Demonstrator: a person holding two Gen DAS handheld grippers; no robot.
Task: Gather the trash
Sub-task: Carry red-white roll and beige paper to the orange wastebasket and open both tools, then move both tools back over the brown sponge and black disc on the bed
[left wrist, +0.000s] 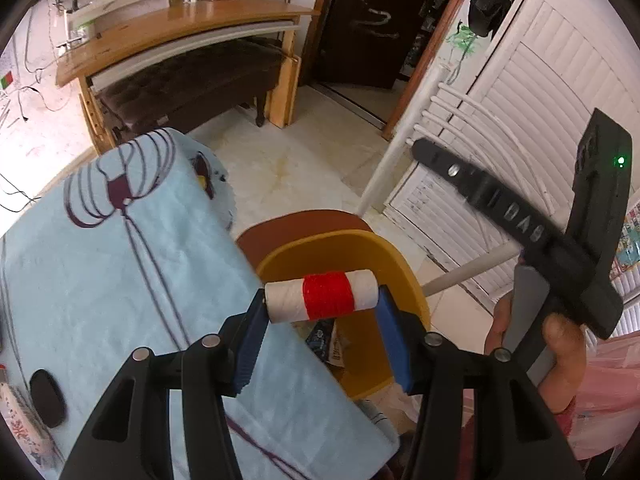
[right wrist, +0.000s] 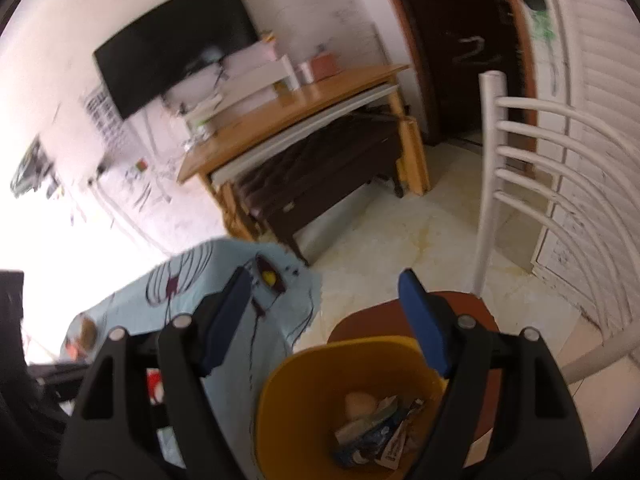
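Left hand-held gripper is pinching a red-banded roll over the yellow bin; right hand-held gripper is standing spread, empty. Wrappers already binned; roll is awaiting drop.

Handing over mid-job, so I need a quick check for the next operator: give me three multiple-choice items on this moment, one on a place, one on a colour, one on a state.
1. Where does the yellow bin stand?
A. on the wooden desk
B. on the brown chair seat
C. on the blue tablecloth

2. What colour is the band around the white roll?
A. green
B. black
C. red

3. How is the right gripper?
A. jaws open, nothing between them
B. shut on a wrapper
C. shut on the roll

Key: 1 B, brown seat shows beneath the bin. 2 C, red wrap at mid-roll. 3 A, blue pads stand apart over the bin.
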